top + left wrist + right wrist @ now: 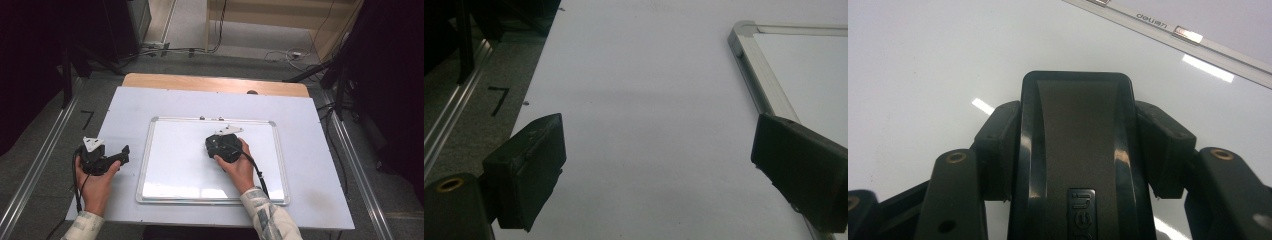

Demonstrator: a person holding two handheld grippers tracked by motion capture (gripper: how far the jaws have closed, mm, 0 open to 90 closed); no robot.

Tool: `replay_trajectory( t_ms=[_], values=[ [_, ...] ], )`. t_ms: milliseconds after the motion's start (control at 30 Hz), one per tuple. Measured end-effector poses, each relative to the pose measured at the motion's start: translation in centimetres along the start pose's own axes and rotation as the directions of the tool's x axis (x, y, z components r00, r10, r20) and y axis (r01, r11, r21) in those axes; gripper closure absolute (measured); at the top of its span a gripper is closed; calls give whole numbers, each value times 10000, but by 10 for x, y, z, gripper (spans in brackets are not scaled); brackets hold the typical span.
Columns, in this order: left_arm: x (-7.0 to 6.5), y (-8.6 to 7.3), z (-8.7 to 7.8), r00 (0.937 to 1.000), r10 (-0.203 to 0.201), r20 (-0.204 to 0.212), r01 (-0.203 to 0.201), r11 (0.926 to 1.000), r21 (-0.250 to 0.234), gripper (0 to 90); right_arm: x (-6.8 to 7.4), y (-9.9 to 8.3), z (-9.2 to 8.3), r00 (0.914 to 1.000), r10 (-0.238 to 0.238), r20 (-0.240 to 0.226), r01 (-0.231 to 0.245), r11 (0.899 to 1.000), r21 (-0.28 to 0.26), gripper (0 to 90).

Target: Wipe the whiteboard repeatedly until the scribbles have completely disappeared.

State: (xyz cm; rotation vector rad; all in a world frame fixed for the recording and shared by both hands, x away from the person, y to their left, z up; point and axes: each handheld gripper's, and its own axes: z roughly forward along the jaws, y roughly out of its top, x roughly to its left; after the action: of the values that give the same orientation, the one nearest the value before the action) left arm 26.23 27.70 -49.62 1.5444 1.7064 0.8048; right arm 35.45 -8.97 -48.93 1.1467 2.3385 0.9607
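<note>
A whiteboard (144, 160) with a silver frame lies flat on the white table top. My right gripper (220, 145) hovers over the board's upper middle, held in a hand. In the right gripper view, my right gripper (1078, 145) is shut on a black board eraser (1075, 115), a pad pressing on each long side, above the glossy board surface (923, 60). My left gripper (121, 155) rests on the table just left of the board. In the left gripper view, my left gripper (659, 165) is open with nothing between its pads, and the board's corner (754, 70) lies ahead on the right.
The white table sheet (310, 150) leaves a wooden strip (200, 82) bare at the far edge. Metal rails (40, 165) run along the floor on both sides. A "7" (87, 119) is marked on the floor at left. Cables lie on the floor beyond the table.
</note>
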Motion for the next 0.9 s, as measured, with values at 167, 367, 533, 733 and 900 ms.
replay_trajectory(
  t_ms=[167,367,533,733,900],
  values=[
    [0,0,0,10000,-10,-17,10,10000,21,79,-1,-1,-2,10000,27,27,-27,10000,0,389],
    [0,0,0,10000,-10,-8,10,10000,7,79,-11,-4,-5,9997,76,228,-77,10000,37,389],
    [0,0,-1,10000,-25,2,25,10000,-26,79,-20,-4,-5,9986,332,402,-336,9994,98,389],
    [0,0,-1,10000,-36,-10,36,10000,-9,79,-29,-5,-5,9969,391,689,-397,9992,80,388],
    [0,0,-2,10000,13,8,-13,10000,-8,79,-39,-5,-6,9943,615,866,-628,9980,116,388]
  ],
)
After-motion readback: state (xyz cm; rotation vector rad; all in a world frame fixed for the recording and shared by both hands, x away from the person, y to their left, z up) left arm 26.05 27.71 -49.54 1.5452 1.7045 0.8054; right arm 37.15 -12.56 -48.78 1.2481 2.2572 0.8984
